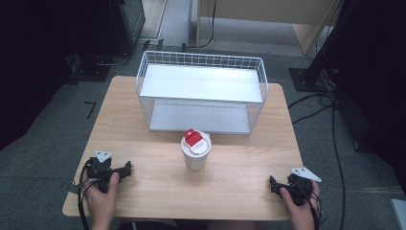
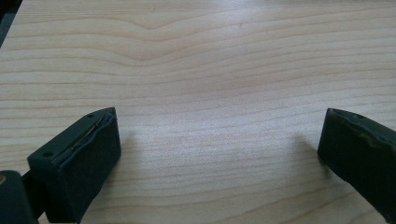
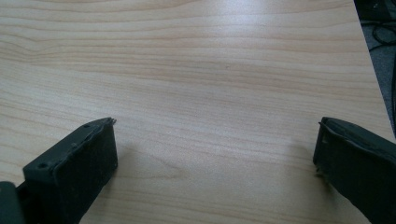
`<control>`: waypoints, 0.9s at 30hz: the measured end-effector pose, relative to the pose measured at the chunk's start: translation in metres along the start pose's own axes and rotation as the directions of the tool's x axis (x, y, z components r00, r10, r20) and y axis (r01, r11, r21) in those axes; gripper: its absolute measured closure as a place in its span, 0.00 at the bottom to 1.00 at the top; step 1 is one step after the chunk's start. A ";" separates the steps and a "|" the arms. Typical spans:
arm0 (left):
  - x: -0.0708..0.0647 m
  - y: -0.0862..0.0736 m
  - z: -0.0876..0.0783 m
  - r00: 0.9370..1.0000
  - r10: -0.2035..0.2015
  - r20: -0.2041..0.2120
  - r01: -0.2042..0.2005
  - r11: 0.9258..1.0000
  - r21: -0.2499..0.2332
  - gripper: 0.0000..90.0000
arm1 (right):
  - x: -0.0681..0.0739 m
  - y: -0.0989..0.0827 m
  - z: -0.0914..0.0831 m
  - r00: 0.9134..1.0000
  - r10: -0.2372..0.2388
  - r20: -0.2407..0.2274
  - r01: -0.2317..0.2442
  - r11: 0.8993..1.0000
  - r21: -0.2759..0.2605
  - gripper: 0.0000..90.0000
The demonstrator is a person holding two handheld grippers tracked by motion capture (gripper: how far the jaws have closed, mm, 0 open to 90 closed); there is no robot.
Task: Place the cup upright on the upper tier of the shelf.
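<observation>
Left gripper, right gripper: jaws spread, empty, resting on counter near edge. White cup, red-capped lid, stands mid-counter between them, before wire rack. Risk: your one-sided push topples tall cup; squeeze dents wall.

Print on the cup's red label is unreadable

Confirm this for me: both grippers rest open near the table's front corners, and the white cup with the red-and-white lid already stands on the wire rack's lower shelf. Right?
Not quite. The high view shows the white cup standing on the table, in front of the wire rack, not on its lower shelf. The rest holds: the left gripper and right gripper rest near the front corners, jaws wide apart in each gripper view.
</observation>
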State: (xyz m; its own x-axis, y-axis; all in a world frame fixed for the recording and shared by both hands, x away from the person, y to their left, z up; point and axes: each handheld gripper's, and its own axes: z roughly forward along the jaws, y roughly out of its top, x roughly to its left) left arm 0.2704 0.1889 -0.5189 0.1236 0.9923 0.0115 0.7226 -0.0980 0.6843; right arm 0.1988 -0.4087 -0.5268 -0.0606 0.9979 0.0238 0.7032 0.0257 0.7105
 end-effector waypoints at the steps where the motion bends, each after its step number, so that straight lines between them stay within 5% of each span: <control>1: 0.000 0.000 0.000 1.000 0.000 0.000 0.000 1.000 0.000 0.00 | 0.000 0.000 0.000 1.000 0.000 0.001 0.000 1.000 0.001 0.00; 14: 0.000 0.000 0.000 1.000 -0.001 0.000 0.001 1.000 0.000 0.00 | -0.001 0.002 0.001 1.000 -0.001 -0.007 0.002 1.000 0.007 0.00; 18: 0.000 0.000 0.000 1.000 0.000 -0.001 0.000 1.000 -0.001 0.00 | 0.000 0.001 -0.004 0.998 0.011 -0.065 -0.012 1.000 -0.008 0.02; 27: 0.000 0.000 0.000 1.000 0.000 -0.001 0.000 1.000 -0.001 0.00 | 0.025 0.013 -0.013 0.997 -0.025 -0.076 0.022 0.999 -0.046 0.02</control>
State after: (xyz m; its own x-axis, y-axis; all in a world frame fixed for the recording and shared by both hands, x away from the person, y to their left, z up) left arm 0.2704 0.1889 -0.5190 0.1230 0.9923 0.0117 0.7221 -0.0976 0.6849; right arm 0.1973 -0.3844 -0.5076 -0.1319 0.9895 0.0593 0.6682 0.0446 0.7427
